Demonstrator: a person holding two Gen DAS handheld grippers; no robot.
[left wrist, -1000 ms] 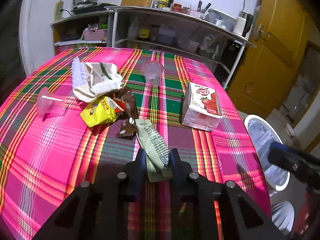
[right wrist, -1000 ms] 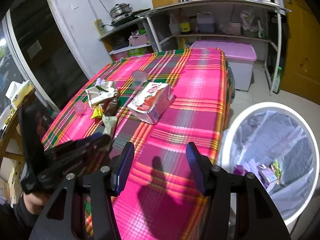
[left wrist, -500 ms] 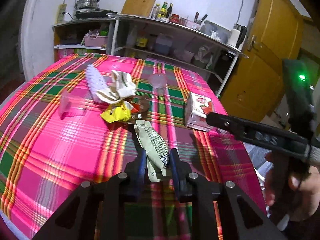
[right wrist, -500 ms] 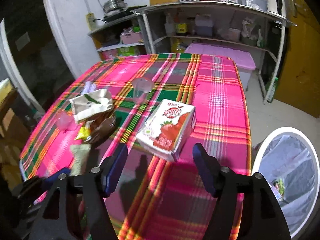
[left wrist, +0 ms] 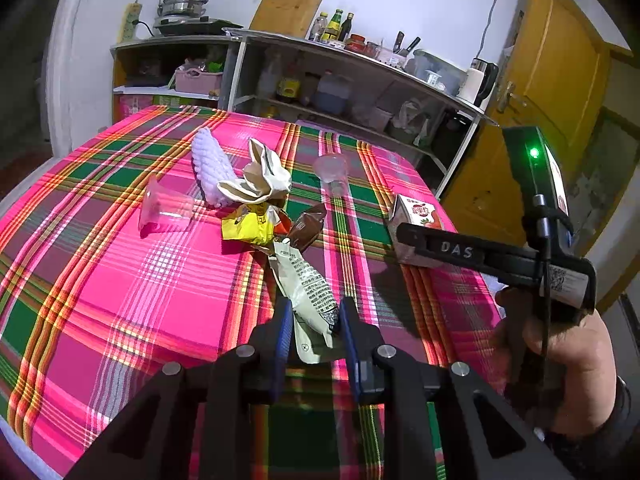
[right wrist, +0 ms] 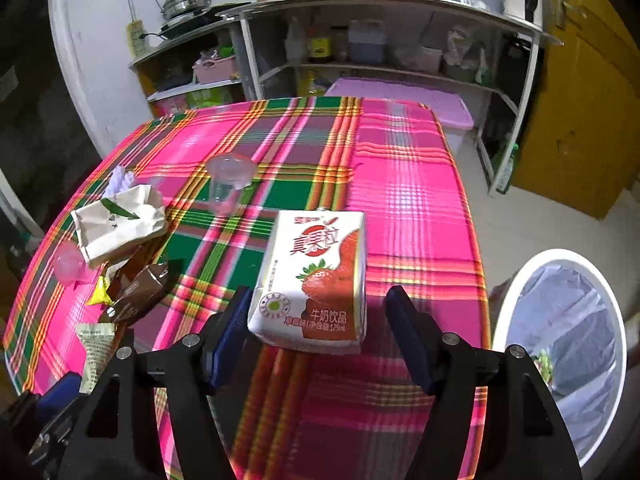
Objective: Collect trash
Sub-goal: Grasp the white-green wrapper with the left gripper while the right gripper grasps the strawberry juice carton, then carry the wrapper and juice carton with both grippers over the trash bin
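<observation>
Left gripper jaws pinching pale wrapper; right gripper jaws spread (apparently clear) astride strawberry milk carton.

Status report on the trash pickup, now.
Left tongs shut on pale wrapper. Right tongs open, straddling strawberry milk carton. Nothing blocking.

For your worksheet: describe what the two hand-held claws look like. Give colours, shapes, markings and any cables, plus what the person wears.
Both claws, left claw and right claw, have black angular frames with silver bolts and blue finger pads. Seen from the left wrist, the right claw's black body reads "DAS", carries a white QR label, a thin dark cable and a dark green box with a lit green light. A dark sleeve shows.
</observation>
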